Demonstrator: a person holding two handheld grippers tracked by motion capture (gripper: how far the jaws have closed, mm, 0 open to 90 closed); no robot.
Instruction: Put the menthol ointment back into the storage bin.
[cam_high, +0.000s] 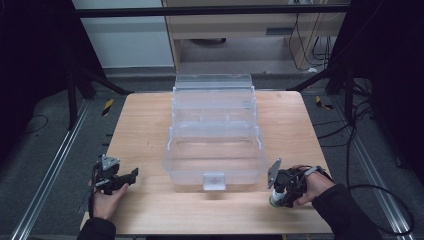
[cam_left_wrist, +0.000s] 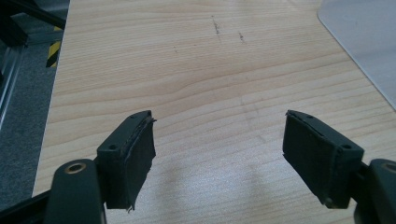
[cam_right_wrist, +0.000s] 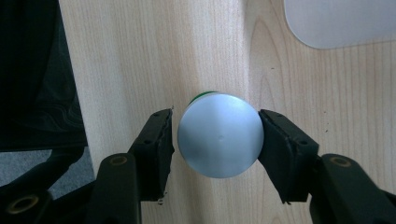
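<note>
A: Pale wooden table (cam_high: 150, 135), seen from above, with a dark floor and cables around it. Where do we find the thing being worked on?

B: We find a small can (cam_right_wrist: 220, 134) standing upright near the table's front right corner, its silver top facing the right gripper view's camera and a green rim peeking out behind it. In the high view it is the pale-based cylinder (cam_high: 274, 200) under the person's right hand (cam_high: 312, 187).

A: And the tool at it?

B: We read the right gripper (cam_right_wrist: 217, 135) as pointing straight down over the can, one jaw on each side, both pads against its wall: a pinch across the width. The can's long axis is vertical, in line with the gripper.

A: What lies beyond?

B: We see the clear plastic box (cam_high: 215, 135), tiers open, up and to the left of the can. Any lift toward it would go that way, we judge.

A: The other hand?

B: We note the left gripper (cam_left_wrist: 219, 154) well apart at the front left, jaws spread over bare wood.
</note>
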